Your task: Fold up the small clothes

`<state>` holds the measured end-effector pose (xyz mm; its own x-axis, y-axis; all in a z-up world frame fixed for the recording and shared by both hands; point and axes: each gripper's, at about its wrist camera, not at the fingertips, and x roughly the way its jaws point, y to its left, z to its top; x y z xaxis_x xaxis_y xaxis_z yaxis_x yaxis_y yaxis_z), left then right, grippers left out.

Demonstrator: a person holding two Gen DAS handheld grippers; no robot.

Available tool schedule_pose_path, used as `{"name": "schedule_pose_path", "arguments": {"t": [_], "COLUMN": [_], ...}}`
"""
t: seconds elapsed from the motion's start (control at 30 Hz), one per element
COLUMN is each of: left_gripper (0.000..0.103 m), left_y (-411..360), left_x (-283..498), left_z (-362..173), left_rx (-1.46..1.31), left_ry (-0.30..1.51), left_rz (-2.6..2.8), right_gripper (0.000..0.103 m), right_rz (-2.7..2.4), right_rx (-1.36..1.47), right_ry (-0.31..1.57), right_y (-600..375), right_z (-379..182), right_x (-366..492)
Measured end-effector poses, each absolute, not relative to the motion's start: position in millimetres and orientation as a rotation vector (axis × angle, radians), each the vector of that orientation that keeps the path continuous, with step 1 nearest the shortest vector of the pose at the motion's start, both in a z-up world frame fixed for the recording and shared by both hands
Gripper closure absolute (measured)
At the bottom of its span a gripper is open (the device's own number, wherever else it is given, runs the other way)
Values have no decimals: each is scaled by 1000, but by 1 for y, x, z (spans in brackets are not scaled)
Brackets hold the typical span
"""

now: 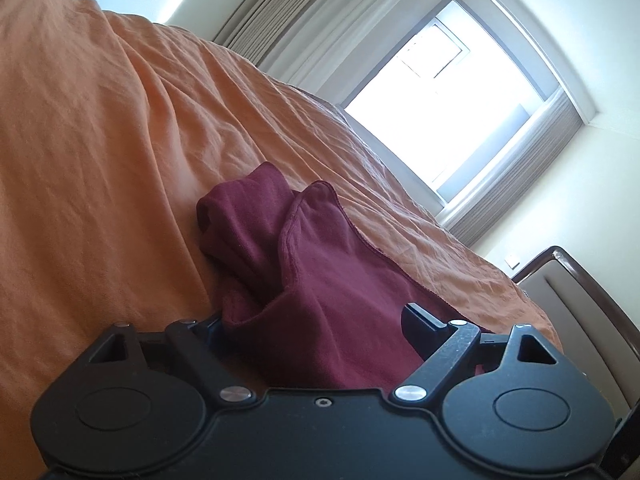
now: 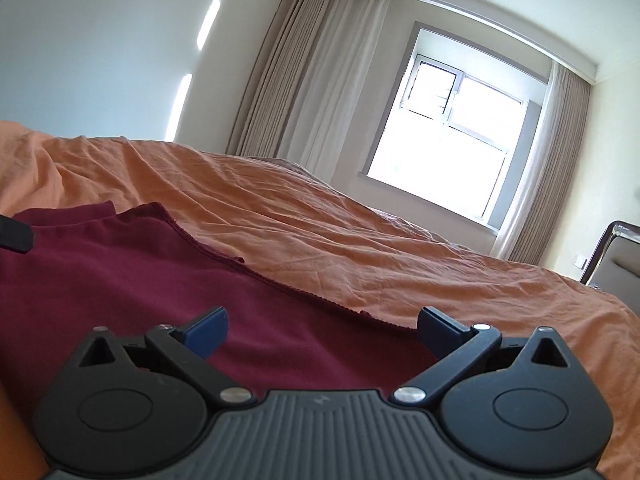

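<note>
Both grippers stand with their jaws spread wide over a maroon garment (image 2: 120, 288) on an orange bedspread (image 2: 360, 240). From the left wrist view, the left gripper (image 1: 316, 320) has bunched maroon cloth rising between its fingers, a rumpled fold heaped up just ahead of them; whether the pads press on the cloth cannot be told, since the left finger is mostly hidden behind the fabric. That heap does not appear in the right wrist view, which instead shows the garment lying flat and smooth, its hemmed edge running diagonally across the bedspread. There the right gripper (image 2: 320, 332) hovers released, blue pads (image 2: 206, 330) apart, with flat cloth beneath and between them and the hem passing just by the right pad. A dark tip of the other tool shows at that view's left edge. Beyond the bed a bright window (image 2: 448, 148) and curtains (image 2: 304, 72) show in both views.
</note>
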<state>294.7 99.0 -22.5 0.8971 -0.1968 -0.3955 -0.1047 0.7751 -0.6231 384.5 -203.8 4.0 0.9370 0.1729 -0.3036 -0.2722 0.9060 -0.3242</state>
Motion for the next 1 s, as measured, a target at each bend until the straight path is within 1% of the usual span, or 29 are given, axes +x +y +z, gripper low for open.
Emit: {"name": "schedule_pose_path", "arguments": {"t": [0.07, 0.23, 0.27, 0.5, 0.7, 0.87, 1.0], "left_gripper": [18, 29, 29, 25, 27, 28, 28], "left_y": [102, 109, 109, 105, 104, 101, 97], "left_x": [295, 296, 296, 293, 295, 294, 294], "left_z": [-25, -30, -30, -31, -30, -32, -31], "left_rx": [-709, -748, -749, -700, -705, -689, -669], "left_ry": [464, 464, 465, 458, 454, 453, 457], "left_rz": [-47, -13, -11, -28, -29, -18, -19], "right_gripper": [0, 0, 0, 0, 0, 0, 0], "right_rz": [235, 231, 233, 174, 210, 198, 178], "right_rx": [-378, -400, -411, -536, -509, -532, -496], "right_ry": [287, 366, 368, 293, 287, 263, 273], "right_y": [-197, -191, -189, -171, -174, -170, -175], "right_z": [-3, -27, -32, -47, -43, -54, -56], "right_x": [397, 409, 407, 382, 362, 348, 342]}}
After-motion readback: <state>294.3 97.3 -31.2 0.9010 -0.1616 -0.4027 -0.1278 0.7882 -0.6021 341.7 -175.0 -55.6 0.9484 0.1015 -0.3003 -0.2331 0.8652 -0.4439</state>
